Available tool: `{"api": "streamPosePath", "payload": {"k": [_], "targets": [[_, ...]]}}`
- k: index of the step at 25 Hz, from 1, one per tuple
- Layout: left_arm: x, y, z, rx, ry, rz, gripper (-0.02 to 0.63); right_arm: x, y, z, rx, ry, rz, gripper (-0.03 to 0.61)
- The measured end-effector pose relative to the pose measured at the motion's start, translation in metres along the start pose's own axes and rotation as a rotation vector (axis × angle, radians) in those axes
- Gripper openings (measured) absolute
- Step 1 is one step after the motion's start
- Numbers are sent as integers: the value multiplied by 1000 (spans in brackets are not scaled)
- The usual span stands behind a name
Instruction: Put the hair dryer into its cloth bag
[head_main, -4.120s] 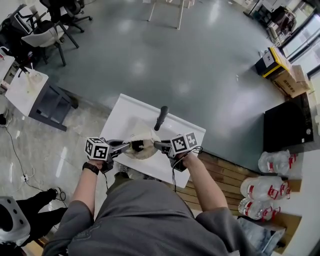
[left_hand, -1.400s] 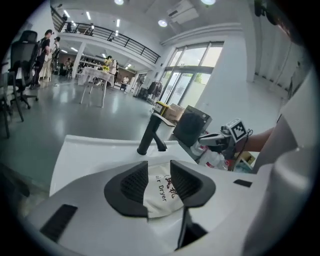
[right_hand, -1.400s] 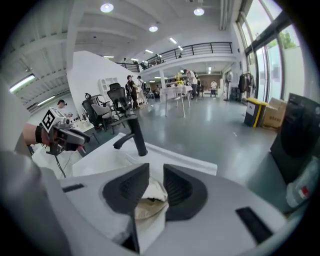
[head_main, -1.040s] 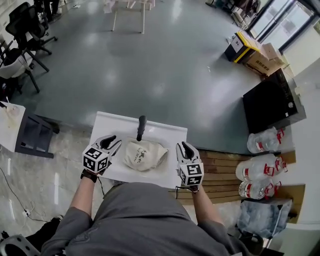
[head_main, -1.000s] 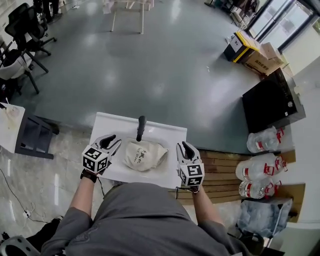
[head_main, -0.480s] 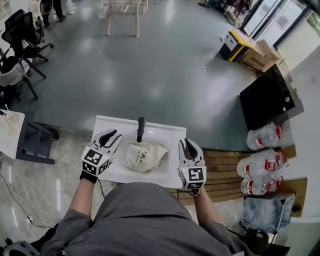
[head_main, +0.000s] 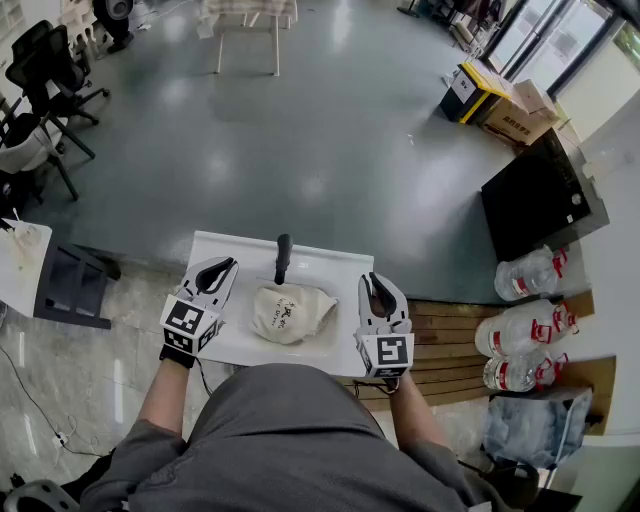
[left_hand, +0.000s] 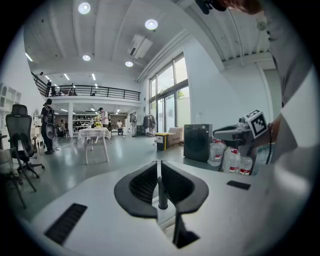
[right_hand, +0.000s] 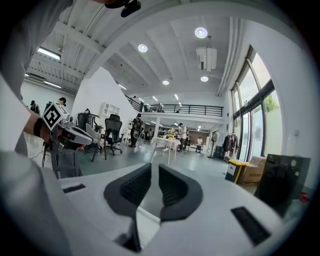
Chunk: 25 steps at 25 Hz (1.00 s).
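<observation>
A cream cloth bag (head_main: 288, 312) lies on the white table (head_main: 330, 262), bulging with the hair dryer. Only the dryer's black handle (head_main: 283, 258) sticks out of the bag's far end. My left gripper (head_main: 222, 266) hovers left of the bag, clear of it. Its jaws have just been closing and now stand shut with nothing between them (left_hand: 159, 164). My right gripper (head_main: 376, 285) hovers at the bag's right, also apart from it. Its jaws have just been closing too; a narrow gap remains, with nothing in it (right_hand: 155, 167).
A low grey side table (head_main: 60, 285) stands to the left. Office chairs (head_main: 45, 75) are at the far left. Large water bottles (head_main: 525, 325) sit on a wooden platform at the right, beside a black appliance (head_main: 535, 205) and cardboard boxes (head_main: 495, 100).
Both grippers have risen beside the bag. The left jaws have drawn together and the right jaws have narrowed. The bag and dryer have not moved.
</observation>
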<state>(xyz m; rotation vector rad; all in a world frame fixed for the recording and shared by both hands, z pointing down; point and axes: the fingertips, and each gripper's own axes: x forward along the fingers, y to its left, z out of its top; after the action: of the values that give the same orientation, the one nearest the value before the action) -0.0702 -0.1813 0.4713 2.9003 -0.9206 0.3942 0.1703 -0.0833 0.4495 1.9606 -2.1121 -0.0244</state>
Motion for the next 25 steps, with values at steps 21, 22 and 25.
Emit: {"api": "streamPosePath", "payload": {"k": [21, 22, 25], "targets": [[2, -13, -2, 24, 4, -16, 0, -3, -9, -7, 21, 7, -27, -2], [2, -13, -2, 25, 5, -15, 0, -3, -9, -8, 22, 9, -26, -2], [3, -11, -2, 18, 5, -9, 0, -2, -10, -7, 27, 7, -22, -2]]}}
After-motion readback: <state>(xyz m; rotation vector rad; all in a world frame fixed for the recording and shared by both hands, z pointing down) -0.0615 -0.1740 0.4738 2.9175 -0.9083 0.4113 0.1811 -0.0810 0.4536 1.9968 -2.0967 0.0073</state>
